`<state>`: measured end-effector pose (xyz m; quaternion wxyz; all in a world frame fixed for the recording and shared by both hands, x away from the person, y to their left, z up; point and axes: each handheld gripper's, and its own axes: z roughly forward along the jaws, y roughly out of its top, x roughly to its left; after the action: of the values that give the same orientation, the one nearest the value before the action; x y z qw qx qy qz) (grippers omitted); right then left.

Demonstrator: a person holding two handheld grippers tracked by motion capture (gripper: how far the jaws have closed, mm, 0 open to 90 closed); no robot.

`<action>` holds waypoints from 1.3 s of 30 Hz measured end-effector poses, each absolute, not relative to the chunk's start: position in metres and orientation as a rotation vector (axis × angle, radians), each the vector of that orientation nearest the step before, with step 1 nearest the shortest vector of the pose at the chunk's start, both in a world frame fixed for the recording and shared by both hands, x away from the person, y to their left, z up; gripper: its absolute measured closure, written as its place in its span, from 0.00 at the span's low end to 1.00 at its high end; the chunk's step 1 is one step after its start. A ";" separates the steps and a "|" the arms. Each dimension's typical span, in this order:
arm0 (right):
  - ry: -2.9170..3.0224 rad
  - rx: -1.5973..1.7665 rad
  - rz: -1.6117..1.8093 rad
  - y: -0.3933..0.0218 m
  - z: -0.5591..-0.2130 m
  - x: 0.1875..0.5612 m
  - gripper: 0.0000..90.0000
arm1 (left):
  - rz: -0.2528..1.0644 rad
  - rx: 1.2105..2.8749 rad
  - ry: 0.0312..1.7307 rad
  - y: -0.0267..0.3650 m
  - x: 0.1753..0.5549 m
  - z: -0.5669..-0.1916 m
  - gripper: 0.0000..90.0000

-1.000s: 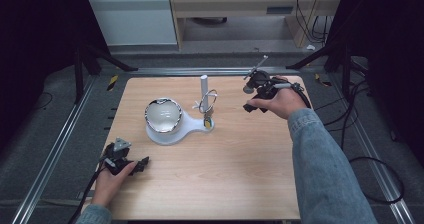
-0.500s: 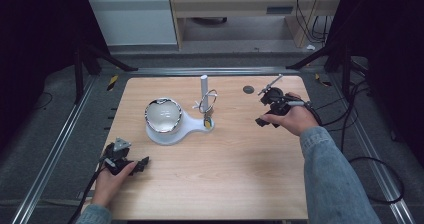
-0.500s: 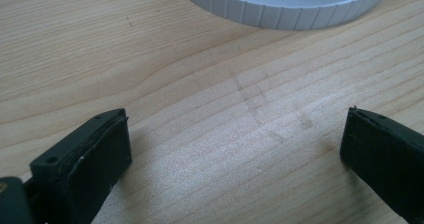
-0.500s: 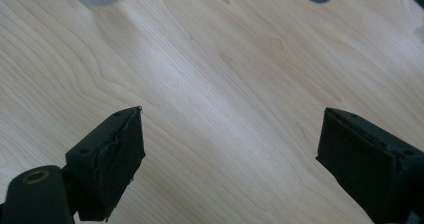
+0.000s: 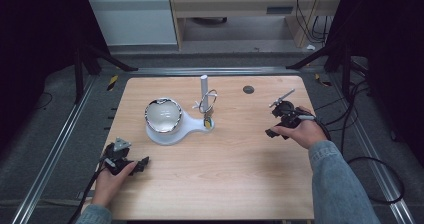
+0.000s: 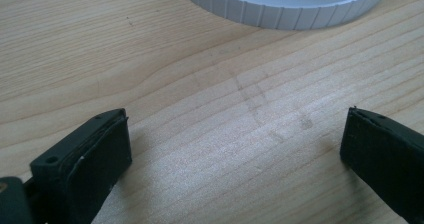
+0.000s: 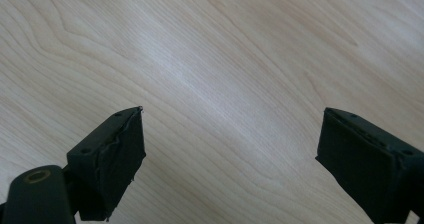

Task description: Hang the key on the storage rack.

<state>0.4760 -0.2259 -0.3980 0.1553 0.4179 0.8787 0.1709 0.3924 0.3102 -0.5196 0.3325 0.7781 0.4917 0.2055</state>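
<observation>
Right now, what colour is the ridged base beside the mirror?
White base, clearest in the left gripper view.

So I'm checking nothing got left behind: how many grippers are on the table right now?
2. The left gripper sits at the table's near-left corner; the right gripper is at its right side, past the white base. Both open, empty.
</observation>
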 end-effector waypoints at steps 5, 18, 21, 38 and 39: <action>2.495 1.234 0.507 -0.238 -0.407 0.470 0.13 | 0.538 2.032 1.286 0.310 0.392 -0.520 0.00; 2.461 1.304 0.533 -0.259 -0.434 0.458 0.13 | 0.540 2.030 1.289 0.310 0.392 -0.520 0.00; 2.447 1.319 0.542 -0.262 -0.442 0.456 0.12 | 0.540 2.030 1.289 0.310 0.392 -0.520 0.00; 2.280 1.424 0.674 -0.258 -0.474 0.458 0.09 | 0.539 2.029 1.290 0.310 0.392 -0.520 0.00; 2.276 1.421 0.674 -0.256 -0.475 0.458 0.09 | 0.540 2.029 1.290 0.310 0.392 -0.520 0.00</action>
<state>0.4584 -0.2561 -0.4751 0.1863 0.5047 0.8082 0.2394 0.3920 0.3099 -0.5197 0.3322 0.7766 0.4938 0.2066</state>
